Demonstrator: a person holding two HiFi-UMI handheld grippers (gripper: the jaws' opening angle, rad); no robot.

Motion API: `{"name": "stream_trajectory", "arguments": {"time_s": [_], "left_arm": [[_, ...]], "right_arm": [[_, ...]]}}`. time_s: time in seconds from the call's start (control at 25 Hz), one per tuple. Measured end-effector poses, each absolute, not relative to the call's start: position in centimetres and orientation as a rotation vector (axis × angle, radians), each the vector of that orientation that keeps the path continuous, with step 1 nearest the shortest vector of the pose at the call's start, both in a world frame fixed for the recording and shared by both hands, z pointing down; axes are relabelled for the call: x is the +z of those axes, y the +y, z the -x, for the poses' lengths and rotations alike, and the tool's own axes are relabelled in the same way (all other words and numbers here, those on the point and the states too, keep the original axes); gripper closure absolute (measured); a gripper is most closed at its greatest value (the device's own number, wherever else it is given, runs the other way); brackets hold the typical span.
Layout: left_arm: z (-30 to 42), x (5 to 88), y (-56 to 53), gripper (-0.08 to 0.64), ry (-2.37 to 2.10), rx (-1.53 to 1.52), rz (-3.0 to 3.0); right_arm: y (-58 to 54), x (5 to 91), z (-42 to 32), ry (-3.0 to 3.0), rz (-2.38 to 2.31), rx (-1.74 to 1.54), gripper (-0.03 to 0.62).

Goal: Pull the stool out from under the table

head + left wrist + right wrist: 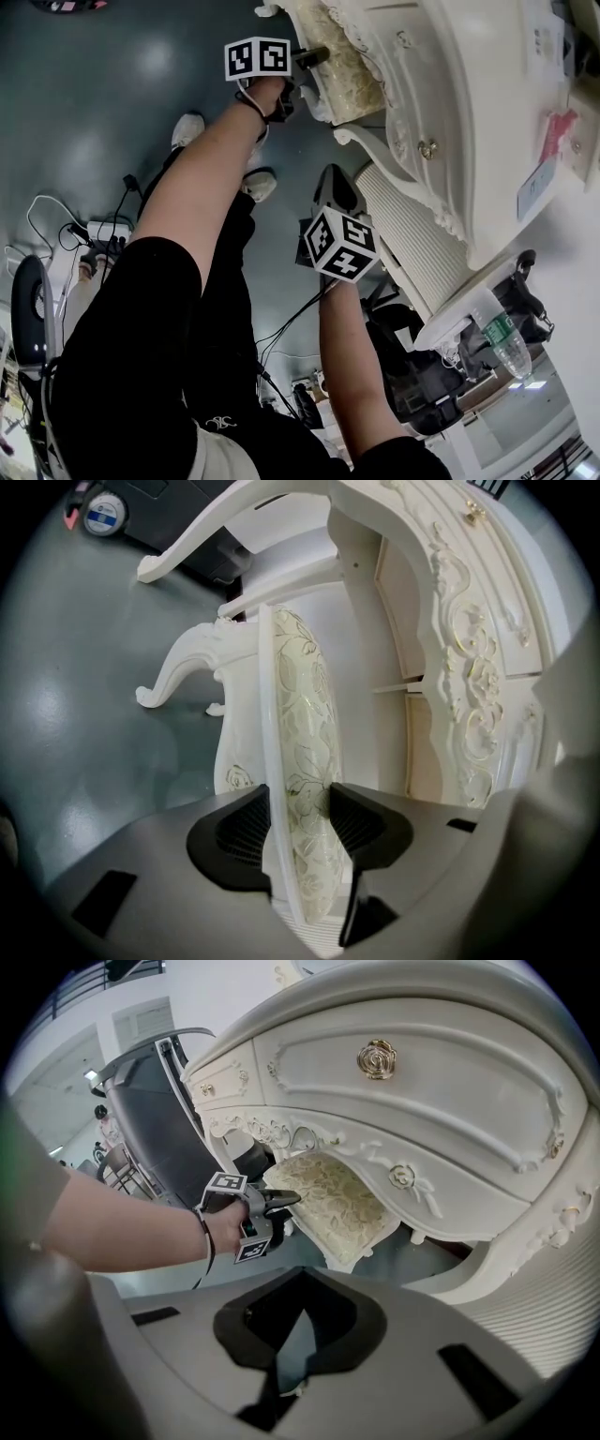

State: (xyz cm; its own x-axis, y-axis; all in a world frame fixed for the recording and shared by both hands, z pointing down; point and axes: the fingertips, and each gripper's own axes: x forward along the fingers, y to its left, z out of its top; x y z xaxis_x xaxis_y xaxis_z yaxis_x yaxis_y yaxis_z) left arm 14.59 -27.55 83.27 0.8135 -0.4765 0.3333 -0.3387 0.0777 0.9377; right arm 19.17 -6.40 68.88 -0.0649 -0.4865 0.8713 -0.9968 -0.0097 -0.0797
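The stool's cream floral cushion [349,73] pokes out from under the white ornate dressing table [469,122]. My left gripper [312,56] is at the cushion's near edge. In the left gripper view its pads press on both sides of the seat [305,724] and its white rim, so the left gripper [298,822] is shut on it. A curved stool leg [178,672] stands on the grey floor. My right gripper [336,178] hangs lower, apart from the stool, in front of the table's fluted side. In the right gripper view the right gripper [298,1335] is shut and empty, and I see the left gripper [281,1199] on the cushion [342,1206].
The table's drawer front with a gold knob [377,1058] overhangs the stool. Cables and a power strip [103,234] lie on the floor at left. A black chair [412,375] and a water bottle [507,343] are at lower right. The person's shoes [187,129] stand near the stool.
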Motion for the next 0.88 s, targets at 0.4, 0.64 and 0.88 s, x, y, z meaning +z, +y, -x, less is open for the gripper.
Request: {"name": "stream_trajectory", "arguments": {"time_s": [0.4, 0.64, 0.88], "left_arm": [[-8.6, 83.5, -20.9, 0.357, -0.745, -0.181, -1.458], [-3.2, 83.6, -15.6, 0.360, -0.796, -0.176, -1.419], [1.9, 83.7, -8.9, 0.360, -0.836, -0.151, -1.372]], "right_arm": [[-6.7, 68.1, -17.9, -1.698, -1.499, 0.989, 0.589], [-6.3, 67.4, -16.3, -1.746, -1.423, 0.992, 0.589], [-5.6, 66.9, -13.7, -1.804, -1.328, 0.958, 0.589]]}}
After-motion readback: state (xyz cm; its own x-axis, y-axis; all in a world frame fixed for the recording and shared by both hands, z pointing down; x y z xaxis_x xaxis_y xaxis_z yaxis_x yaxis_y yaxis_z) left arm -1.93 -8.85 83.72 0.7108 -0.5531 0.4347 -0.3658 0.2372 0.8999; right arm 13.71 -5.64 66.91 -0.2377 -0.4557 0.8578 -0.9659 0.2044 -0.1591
